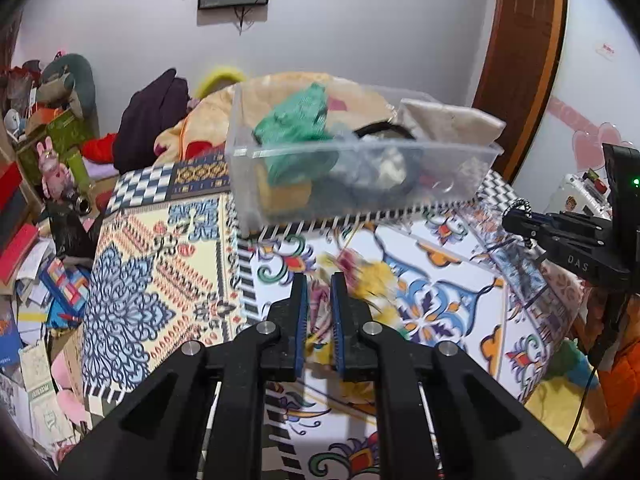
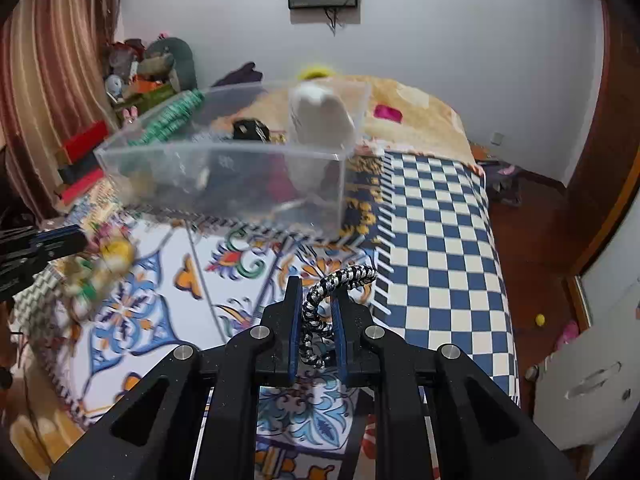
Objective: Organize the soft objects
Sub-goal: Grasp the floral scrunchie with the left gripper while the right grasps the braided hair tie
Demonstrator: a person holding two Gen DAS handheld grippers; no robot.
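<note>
A clear plastic bin [image 1: 472, 148] stands on the patterned bed cover, holding a green cloth [image 1: 296, 120], a beige pouch [image 1: 448, 120] and dark items; it also shows in the right wrist view [image 2: 224, 168]. My left gripper [image 1: 319, 280] is shut on a floral yellow-and-pink fabric piece [image 1: 364, 272], held above the cover in front of the bin. My right gripper [image 2: 316, 292] is shut on a black-and-white braided hair band [image 2: 340, 280]; this gripper also shows in the left wrist view [image 1: 516, 220], to the bin's right.
The bed cover [image 2: 432, 216] has a checkered part to the right. A beige blanket [image 2: 412, 100] lies behind the bin. Boxes, toys and papers clutter the floor at left [image 1: 44, 264]. A wooden door [image 1: 520, 60] stands at right. A white cabinet [image 2: 592, 372] is by the bed.
</note>
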